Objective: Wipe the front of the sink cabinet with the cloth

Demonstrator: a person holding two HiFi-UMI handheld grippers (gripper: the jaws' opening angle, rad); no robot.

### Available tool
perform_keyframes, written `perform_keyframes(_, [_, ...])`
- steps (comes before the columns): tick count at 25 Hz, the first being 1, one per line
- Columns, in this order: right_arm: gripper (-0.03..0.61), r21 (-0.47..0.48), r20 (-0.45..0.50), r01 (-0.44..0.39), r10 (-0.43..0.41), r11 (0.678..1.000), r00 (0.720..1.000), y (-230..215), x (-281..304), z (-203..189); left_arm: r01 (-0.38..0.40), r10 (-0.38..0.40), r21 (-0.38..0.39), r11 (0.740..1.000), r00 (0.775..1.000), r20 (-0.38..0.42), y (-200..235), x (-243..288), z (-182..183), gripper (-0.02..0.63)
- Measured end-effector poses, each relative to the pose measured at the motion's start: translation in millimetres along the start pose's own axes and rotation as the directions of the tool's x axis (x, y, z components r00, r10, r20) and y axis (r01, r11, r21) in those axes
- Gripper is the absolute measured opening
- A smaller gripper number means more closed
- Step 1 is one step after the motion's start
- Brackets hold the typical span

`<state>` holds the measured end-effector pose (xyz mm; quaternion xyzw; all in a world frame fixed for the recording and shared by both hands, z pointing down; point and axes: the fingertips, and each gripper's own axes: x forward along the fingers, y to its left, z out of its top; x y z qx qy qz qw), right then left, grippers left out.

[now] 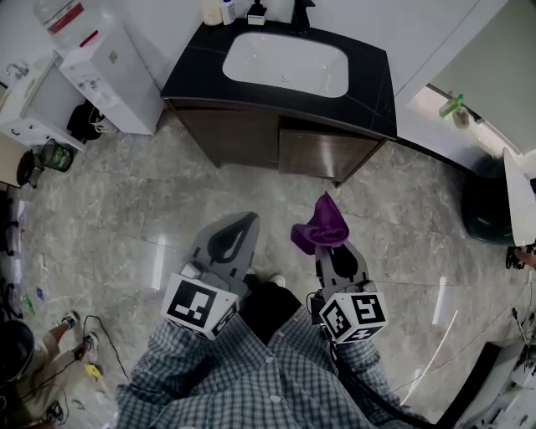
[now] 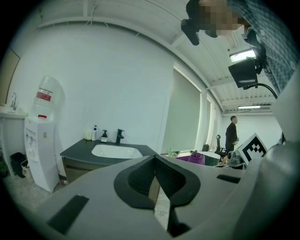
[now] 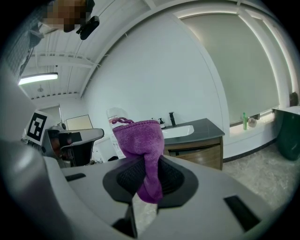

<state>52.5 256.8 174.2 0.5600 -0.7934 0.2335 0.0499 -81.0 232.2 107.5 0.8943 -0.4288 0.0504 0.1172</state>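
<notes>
The sink cabinet (image 1: 285, 147) stands ahead, with brown wooden fronts under a black top and a white basin (image 1: 286, 64). It also shows in the left gripper view as the cabinet (image 2: 77, 166) and in the right gripper view as the cabinet (image 3: 199, 150). My right gripper (image 1: 333, 249) is shut on a purple cloth (image 1: 320, 224), which bunches above the jaws as the cloth (image 3: 140, 145). My left gripper (image 1: 232, 239) is shut and holds nothing; its jaws meet in the left gripper view (image 2: 157, 180). Both grippers hang over the floor, well short of the cabinet.
A white water dispenser (image 1: 105, 67) stands left of the cabinet. Bottles and a black tap (image 1: 300, 15) sit at the back of the counter. A dark bin (image 1: 490, 201) is at the right, a green bottle (image 1: 450, 105) on a sill. Cables lie on the floor at the lower left.
</notes>
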Motion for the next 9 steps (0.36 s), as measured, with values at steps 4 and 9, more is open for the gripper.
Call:
perform_keyframes(4, [0.074, -0.003, 0.007, -0.001, 0.001, 1.000, 1.000, 5.1, 5.8, 4.1, 0.006, -0.006, 0.004, 1.000, 1.000, -0.003, 5.0, -0.5, 2.1, 0.011])
perform_keyframes(9, [0.074, -0.007, 0.008, -0.008, 0.008, 1.000, 1.000, 12.3, 13.3, 7.4, 0.011, -0.011, 0.003, 1.000, 1.000, -0.008, 12.0, -0.1, 3.0, 0.011])
